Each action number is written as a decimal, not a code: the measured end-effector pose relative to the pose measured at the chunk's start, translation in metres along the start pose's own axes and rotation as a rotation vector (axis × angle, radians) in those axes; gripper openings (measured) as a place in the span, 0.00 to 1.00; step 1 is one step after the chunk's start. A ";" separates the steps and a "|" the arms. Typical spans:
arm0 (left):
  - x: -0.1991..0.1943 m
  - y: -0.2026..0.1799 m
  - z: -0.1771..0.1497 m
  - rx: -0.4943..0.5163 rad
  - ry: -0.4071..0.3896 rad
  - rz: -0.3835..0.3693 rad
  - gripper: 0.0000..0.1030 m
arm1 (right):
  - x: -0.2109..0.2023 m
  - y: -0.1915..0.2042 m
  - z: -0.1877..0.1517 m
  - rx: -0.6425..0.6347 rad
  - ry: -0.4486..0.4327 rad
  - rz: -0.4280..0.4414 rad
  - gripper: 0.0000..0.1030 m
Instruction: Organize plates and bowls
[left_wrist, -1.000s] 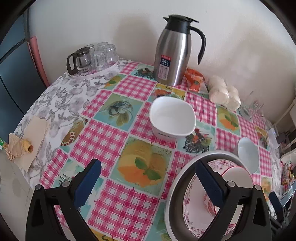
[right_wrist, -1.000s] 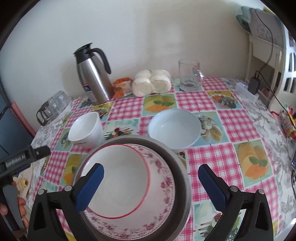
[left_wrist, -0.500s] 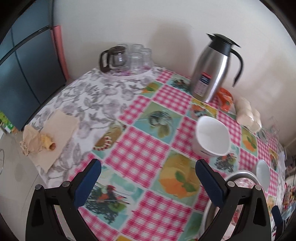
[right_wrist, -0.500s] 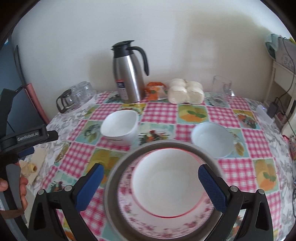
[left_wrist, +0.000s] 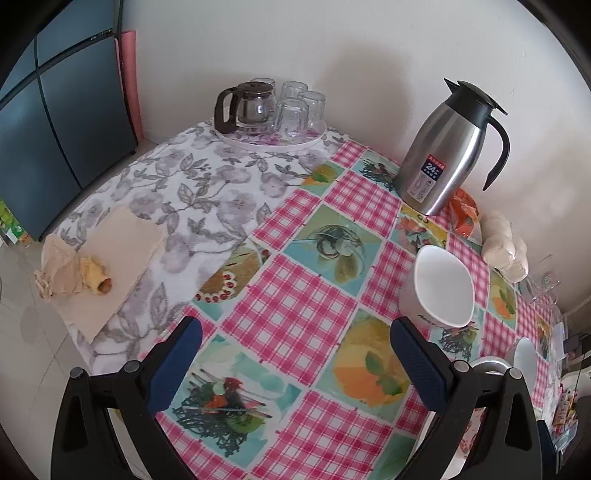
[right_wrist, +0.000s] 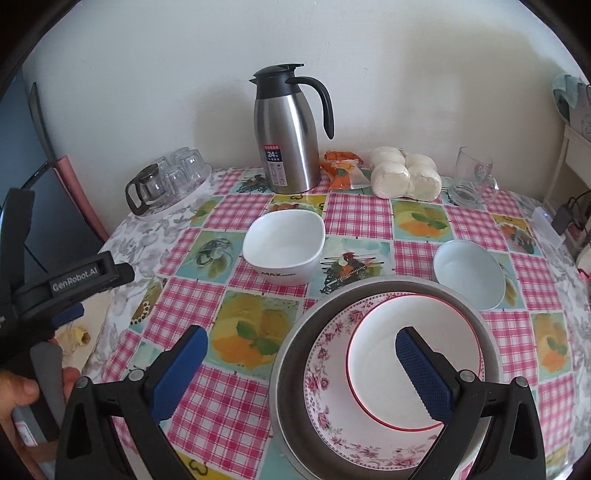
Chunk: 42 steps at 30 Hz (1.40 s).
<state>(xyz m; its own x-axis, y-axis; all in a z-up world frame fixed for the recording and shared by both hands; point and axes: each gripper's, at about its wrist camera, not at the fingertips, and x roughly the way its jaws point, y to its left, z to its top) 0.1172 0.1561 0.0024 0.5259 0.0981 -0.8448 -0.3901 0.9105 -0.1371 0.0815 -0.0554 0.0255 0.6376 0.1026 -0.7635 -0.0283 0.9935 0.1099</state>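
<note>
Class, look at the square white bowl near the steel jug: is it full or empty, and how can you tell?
Empty. The right wrist view looks straight into the square bowl and shows only its bare white inside; it stands upright on the tablecloth.

From my right gripper (right_wrist: 301, 363), jaws spread wide and holding nothing, I see the stacked plates (right_wrist: 384, 373) at five o'clock, the square white bowl (right_wrist: 284, 247) at twelve, the round bowl (right_wrist: 469, 273) at two, and the left gripper (right_wrist: 70, 284) at nine.

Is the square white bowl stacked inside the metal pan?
No, the square bowl sits alone on the tablecloth, apart from the pan.
</note>
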 end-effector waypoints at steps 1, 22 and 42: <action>0.003 -0.003 0.001 0.000 0.006 -0.010 0.99 | 0.001 0.001 0.004 0.007 0.000 -0.007 1.00; 0.054 -0.032 0.019 -0.049 0.033 -0.143 0.99 | 0.054 -0.025 0.078 0.123 0.091 -0.169 1.00; 0.110 -0.067 0.023 0.002 0.032 -0.168 0.98 | 0.136 -0.035 0.091 0.172 0.153 -0.208 0.99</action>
<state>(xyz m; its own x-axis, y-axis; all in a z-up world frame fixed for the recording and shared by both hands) 0.2183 0.1152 -0.0693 0.5597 -0.0686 -0.8258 -0.2965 0.9140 -0.2769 0.2389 -0.0808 -0.0243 0.4927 -0.0828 -0.8663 0.2299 0.9725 0.0379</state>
